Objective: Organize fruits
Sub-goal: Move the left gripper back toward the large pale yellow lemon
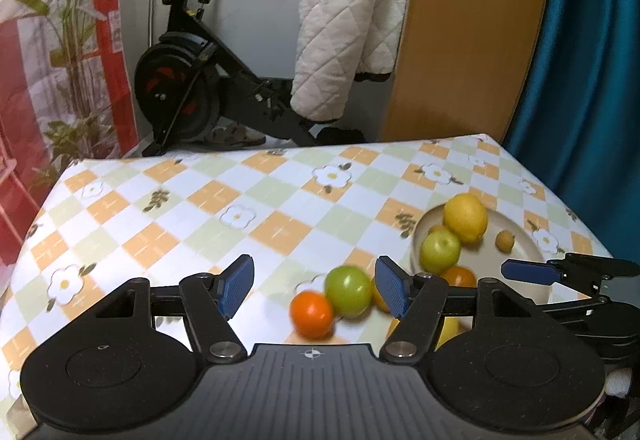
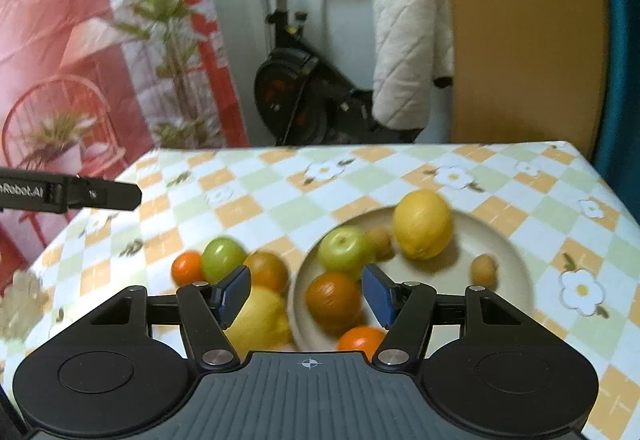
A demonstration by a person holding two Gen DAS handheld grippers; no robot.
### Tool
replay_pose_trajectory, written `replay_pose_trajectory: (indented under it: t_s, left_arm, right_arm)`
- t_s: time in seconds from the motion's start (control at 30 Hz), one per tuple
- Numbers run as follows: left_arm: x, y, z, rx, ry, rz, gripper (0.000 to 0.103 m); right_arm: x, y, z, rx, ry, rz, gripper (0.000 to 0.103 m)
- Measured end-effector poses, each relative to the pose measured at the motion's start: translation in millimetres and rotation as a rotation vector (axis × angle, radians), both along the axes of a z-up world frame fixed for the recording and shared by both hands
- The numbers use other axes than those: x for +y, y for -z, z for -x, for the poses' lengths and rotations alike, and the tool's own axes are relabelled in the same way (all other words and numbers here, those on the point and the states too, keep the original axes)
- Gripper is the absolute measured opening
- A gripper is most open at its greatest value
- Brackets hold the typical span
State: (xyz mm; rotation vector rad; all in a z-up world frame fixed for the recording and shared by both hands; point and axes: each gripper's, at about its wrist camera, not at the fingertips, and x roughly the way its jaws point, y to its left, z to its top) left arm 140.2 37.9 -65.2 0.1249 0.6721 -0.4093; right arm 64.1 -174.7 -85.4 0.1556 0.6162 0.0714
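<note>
A cream plate [image 2: 516,260] on the checked table holds a lemon [image 2: 422,224], a green apple [image 2: 344,250], a dark orange [image 2: 334,300], a bright orange [image 2: 360,338] and two small brown fruits [image 2: 483,269]. Left of the plate lie an orange [image 2: 187,267], a green apple [image 2: 222,256], a brownish orange [image 2: 269,270] and a yellow fruit [image 2: 260,316]. My right gripper [image 2: 306,292] is open and empty above the plate's left rim. My left gripper [image 1: 316,286] is open and empty over the loose orange [image 1: 312,314] and green apple [image 1: 347,290]. The plate [image 1: 520,240] lies to its right.
The table's far edge [image 1: 280,152] drops to the floor, where an exercise bike [image 1: 192,72] with a white quilt stands. A wooden panel [image 1: 472,28] and teal curtain stand at the back right. The right gripper's blue finger [image 1: 528,271] shows beside the plate.
</note>
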Motion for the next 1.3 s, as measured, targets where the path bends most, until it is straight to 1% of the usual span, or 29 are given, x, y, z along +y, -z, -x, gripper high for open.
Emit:
replay_pose_trajectory:
  t_s: [0.17, 0.27, 0.57, 0.73, 0.9, 1.3]
  left_arm:
    - [16.8, 12.1, 3.0, 0.033, -0.013, 0.029, 0.069]
    - [14.3, 20.1, 2.4, 0.052, -0.017, 0.041, 0.069]
    - [8.2, 35.2, -0.8, 0.086, -0.017, 0.076, 0.068]
    - [3.4, 38.2, -1.4, 0.098, -0.006, 0.082, 0.068]
    - [-2.0, 42.1, -0.1, 0.115, 0.016, 0.082, 0.068]
    - [-22.4, 53.9, -1.1, 0.173, 0.079, 0.095, 0.068]
  right_arm:
    - [18.6, 6.4, -2.2, 0.028, -0.040, 0.040, 0.058]
    - [24.9, 12.0, -6.3, 0.047, -0.057, 0.075, 0.058]
    - [30.4, 17.5, -13.5, 0.063, -0.119, 0.093, 0.058]
    - [36.2, 17.9, -19.7, 0.064, -0.163, 0.091, 0.058]
    - [38.4, 22.1, -21.4, 0.085, -0.193, 0.077, 0.059]
    - [34.6, 25.0, -5.1, 0.114, -0.238, 0.050, 0.059]
